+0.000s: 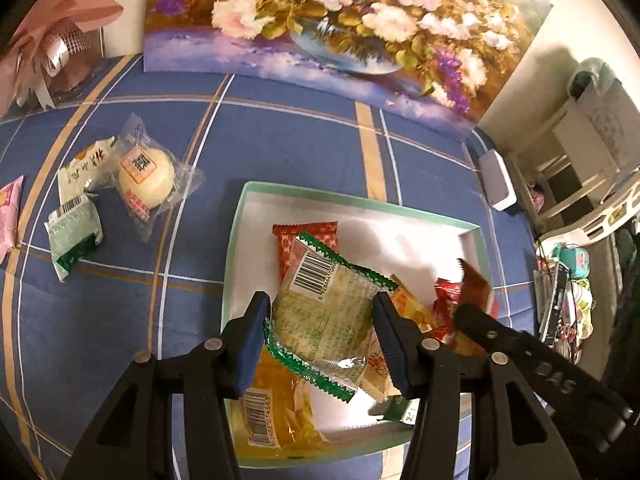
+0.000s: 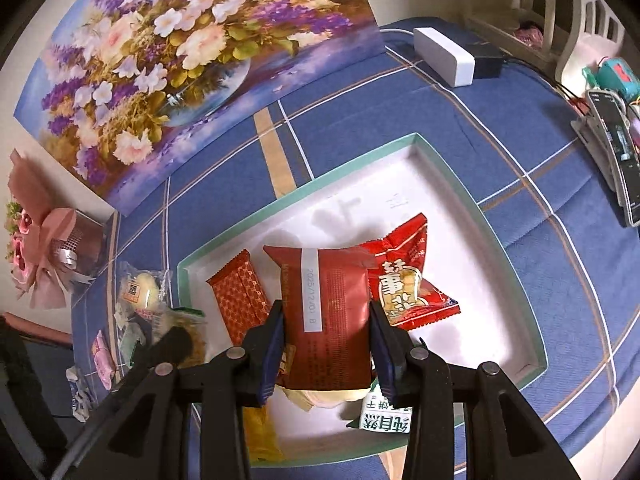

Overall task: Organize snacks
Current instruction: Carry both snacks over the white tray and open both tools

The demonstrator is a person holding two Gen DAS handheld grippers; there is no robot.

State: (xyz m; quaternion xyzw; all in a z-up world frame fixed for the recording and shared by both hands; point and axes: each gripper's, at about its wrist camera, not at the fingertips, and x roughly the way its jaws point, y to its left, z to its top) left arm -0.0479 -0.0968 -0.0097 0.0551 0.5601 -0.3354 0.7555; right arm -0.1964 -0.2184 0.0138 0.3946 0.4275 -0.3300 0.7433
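Observation:
My left gripper (image 1: 320, 308) is shut on a clear, green-edged snack packet (image 1: 320, 280) with a barcode, held over the white box with a mint rim (image 1: 352, 196). My right gripper (image 2: 327, 312) is shut on a dark red packet (image 2: 324, 280) above the same box (image 2: 360, 160). Inside the box lie an orange-red patterned packet (image 2: 240, 300), a bright red packet (image 2: 404, 280), a yellow packet (image 1: 276, 420) and a green-and-white one (image 2: 384, 420). In the left wrist view the right gripper's finger (image 1: 472, 316) shows beside mine.
On the blue plaid cloth left of the box lie a round pastry in clear wrap (image 1: 146, 182), a green-and-white packet (image 1: 72, 232), a white packet (image 1: 80, 168) and a pink packet (image 1: 8, 216). A floral painting (image 1: 340, 20) and a pink bouquet (image 1: 52, 40) stand behind. A white block (image 2: 444, 56) lies at the far right.

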